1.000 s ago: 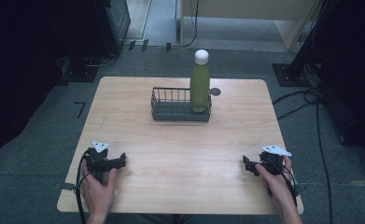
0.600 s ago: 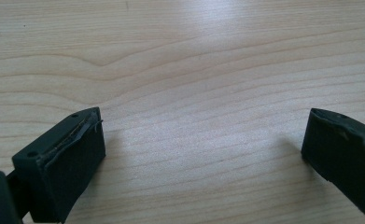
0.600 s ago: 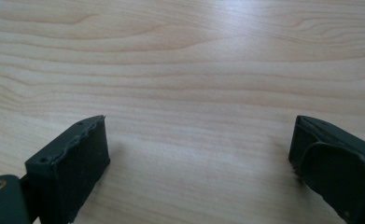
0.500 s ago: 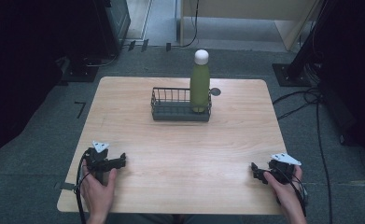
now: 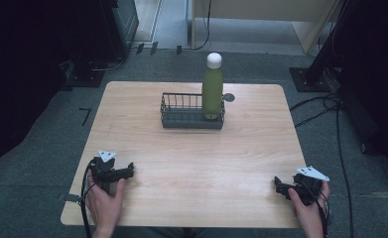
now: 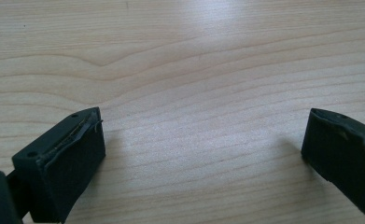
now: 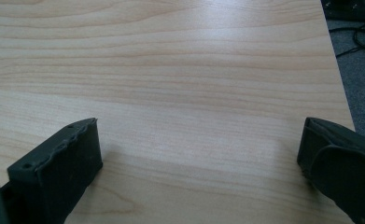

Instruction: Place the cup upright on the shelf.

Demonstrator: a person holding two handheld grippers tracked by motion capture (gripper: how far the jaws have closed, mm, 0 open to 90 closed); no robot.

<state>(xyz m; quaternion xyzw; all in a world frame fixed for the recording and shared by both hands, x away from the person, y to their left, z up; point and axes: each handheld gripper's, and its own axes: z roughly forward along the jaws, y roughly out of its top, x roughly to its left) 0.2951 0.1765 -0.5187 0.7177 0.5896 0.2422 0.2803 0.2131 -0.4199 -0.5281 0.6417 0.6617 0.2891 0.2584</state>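
Rest pose, no step begun. Left gripper [image 5: 113, 173] and right gripper [image 5: 294, 187] low on table [image 5: 196, 163] near front corners, fingers apart, holding nothing. Green bottle [image 5: 212, 93] upright in wire basket [image 5: 184, 115], far side. Likely next: reach forward to bottle.

a pale wooden table [image 5: 191, 163] stands on grey carpet [image 5: 42, 163] (dim at both sides). black cables [image 5: 325, 106] trail over the floor past its right edge, and a light wooden cabinet [image 5: 261, 15] sits beyond its far edge.
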